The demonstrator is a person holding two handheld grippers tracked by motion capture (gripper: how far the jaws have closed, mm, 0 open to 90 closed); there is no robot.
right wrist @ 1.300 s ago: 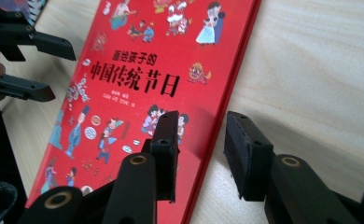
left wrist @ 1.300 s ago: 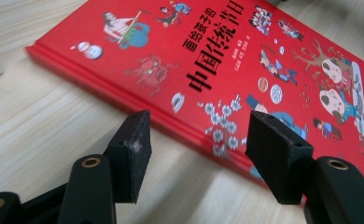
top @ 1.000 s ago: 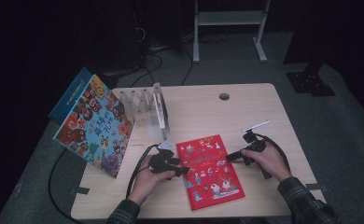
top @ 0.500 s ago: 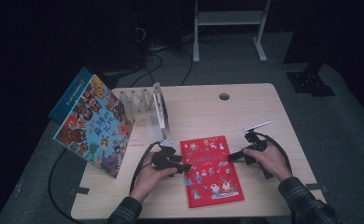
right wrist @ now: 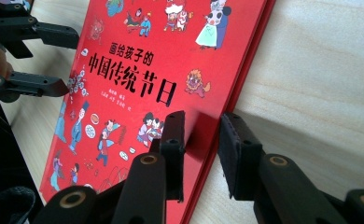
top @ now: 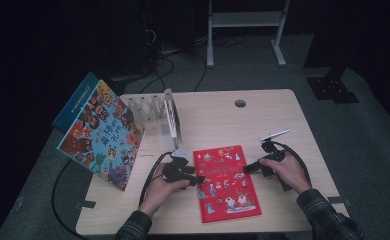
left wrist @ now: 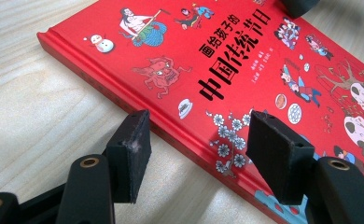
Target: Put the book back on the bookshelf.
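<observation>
My red book [top: 226,182] lies flat on the near middle of the wooden table [top: 263,115], cover up, between my two hands. My left gripper [top: 197,179] sits at the book's left edge; in the left gripper view its jaws stand about half open, astride that edge, one pad on the bare table side and one over the cover [left wrist: 245,70], neither pressing. My right gripper [top: 247,168] is at the book's right edge. In the right gripper view [right wrist: 201,154] its jaws have just been closing and stand narrow, with the cover's edge between them; I cannot tell whether the pads touch it yet. To the far left, a colourful picture book [top: 103,132] leans against a clear rack [top: 158,115].
</observation>
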